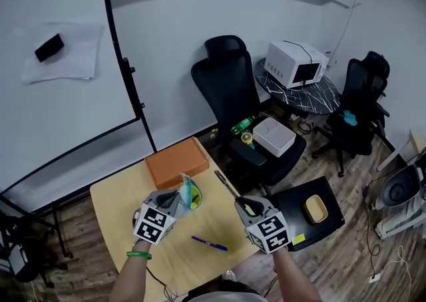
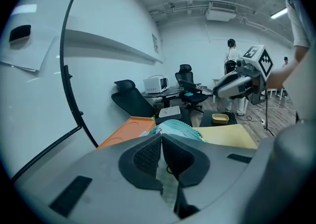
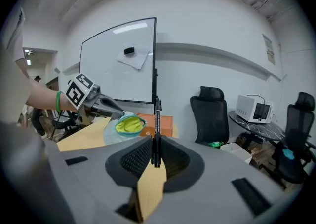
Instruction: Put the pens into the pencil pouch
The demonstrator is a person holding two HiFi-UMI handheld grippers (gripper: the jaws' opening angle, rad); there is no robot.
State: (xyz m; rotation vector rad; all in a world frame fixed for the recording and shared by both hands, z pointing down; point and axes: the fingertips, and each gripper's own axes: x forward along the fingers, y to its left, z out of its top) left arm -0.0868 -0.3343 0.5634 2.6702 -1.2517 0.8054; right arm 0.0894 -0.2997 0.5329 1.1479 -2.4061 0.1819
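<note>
Where your right claw (image 3: 154, 141) pinches the black pen (image 3: 157, 119) near its lower end, the barrel stands up past the pads with most of its length free. This leaves a long lead to feed into an opening. Your left claw (image 2: 161, 141) is pressed together on the edge of the pencil pouch (image 2: 177, 128), with a thin fold of fabric caught between the pads. Held by one lip, the pouch hangs with its mouth gaping and its yellow-green lining turned toward the pen. Pen tip and pouch mouth are near but apart, so insertion appears not yet begun. Below both claws, a blue pen (image 1: 210, 243) lies loose on the bench (image 1: 110, 204), between your two hands, and probably waits its turn. An orange box (image 1: 177, 161) sits at the far edge of the bench, just behind the pouch. Beyond it stand a black office chair (image 1: 229, 81) and a whiteboard (image 1: 60, 94), neither part of the job.
</note>
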